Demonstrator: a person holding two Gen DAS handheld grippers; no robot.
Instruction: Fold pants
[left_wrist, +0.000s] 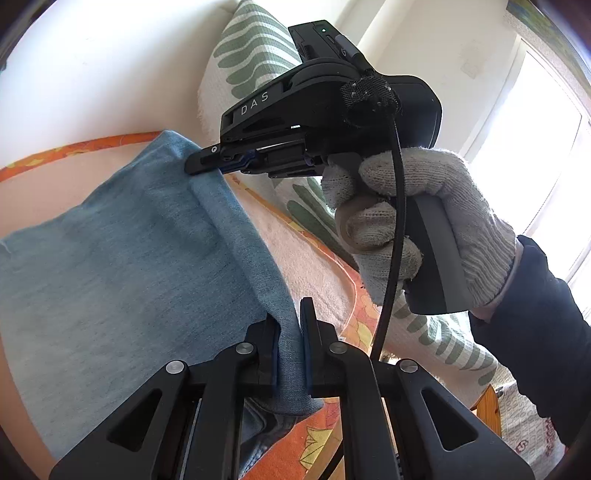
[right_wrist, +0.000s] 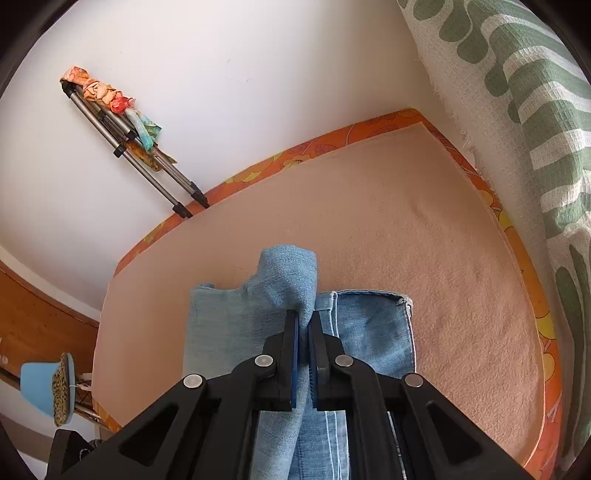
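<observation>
Pants (right_wrist: 229, 325): light blue denim, partly lying on the bed, one layer lifted and stretched between the two tongs.
Left tongs (left_wrist: 290, 332): nearly closed, pinching a thick fold of the pants' edge between the blue pads; the cloth spreads away to their left.
Right tongs (right_wrist: 304, 332): closed tight on a bunched fold that rises just ahead of the tips; the flat hemmed part lies below and to their right.
Gloved hand (left_wrist: 417, 221): wraps the right tongs' handle, a dark sleeve behind it.
Bed (right_wrist: 424, 240): peach cover with orange patterned border, under both tongs.
Cushion (right_wrist: 535, 129): green-and-white, beyond the bed's right edge.
</observation>
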